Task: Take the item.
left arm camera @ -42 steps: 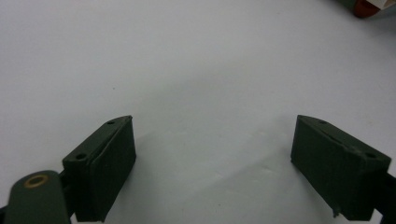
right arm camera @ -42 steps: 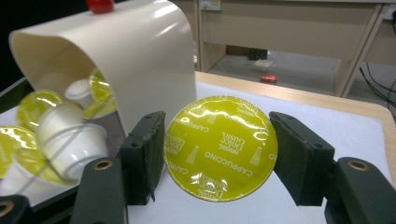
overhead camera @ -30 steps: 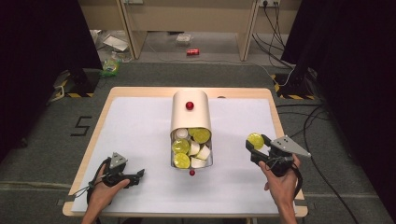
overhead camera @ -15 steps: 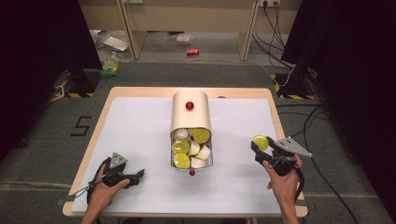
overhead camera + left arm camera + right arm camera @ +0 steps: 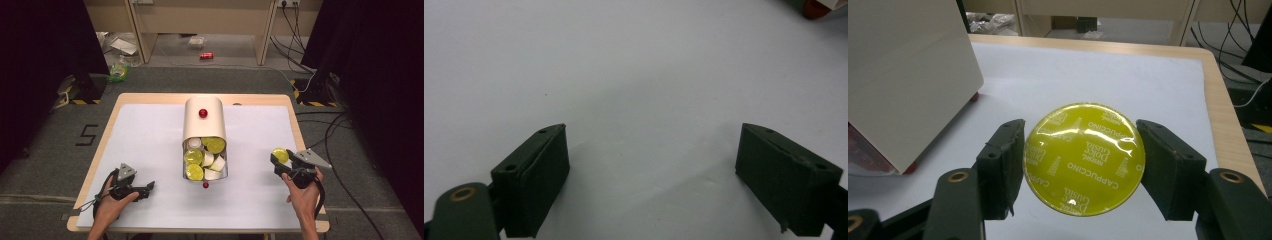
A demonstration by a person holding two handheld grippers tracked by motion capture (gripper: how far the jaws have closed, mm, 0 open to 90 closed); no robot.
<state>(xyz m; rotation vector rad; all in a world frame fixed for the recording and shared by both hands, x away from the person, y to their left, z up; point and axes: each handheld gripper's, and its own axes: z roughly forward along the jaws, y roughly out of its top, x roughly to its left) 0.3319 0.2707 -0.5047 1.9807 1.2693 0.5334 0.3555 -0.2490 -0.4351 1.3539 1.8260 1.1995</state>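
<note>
- Yellow foil covers the top of the coffee capsule point(image 5: 1084, 158) that the right gripper point(image 5: 1083, 167) is grasping — the two black jaws press on its round rim from both sides, so the lid faces the camera and stays flat.
- On the lid I can read white print, "CAPPUCCINO" and "Dolce Gusto", repeated around; the foil is shiny and a little wrinkled, with a bright reflection near the bottom edge.
- From the high view the capsule point(image 5: 280, 155) sits at the front of the right gripper point(image 5: 278, 159), over the right part of the white table point(image 5: 150, 135), well apart from the container. Whether it touches the table I cannot tell.
- Holding by the rim seems sensible to me: the foil is thin, and a grip across the lid could dent it.
- In the middle of the table lies a cream container point(image 5: 204, 135) on its side, the open mouth toward the person, so the capsules inside point(image 5: 202, 159) — some yellow, some white — are easy to reach from the front. It has a small red knob point(image 5: 203, 113) on top.
- A second red knob point(image 5: 205, 185) shows on the table just before the opening.
- The left gripper point(image 5: 149, 187) rests low on the left part of the table, released — in the left gripper view point(image 5: 651, 165) its jaws stand wide apart with nothing but white surface between them, probably waiting for its turn.
</note>
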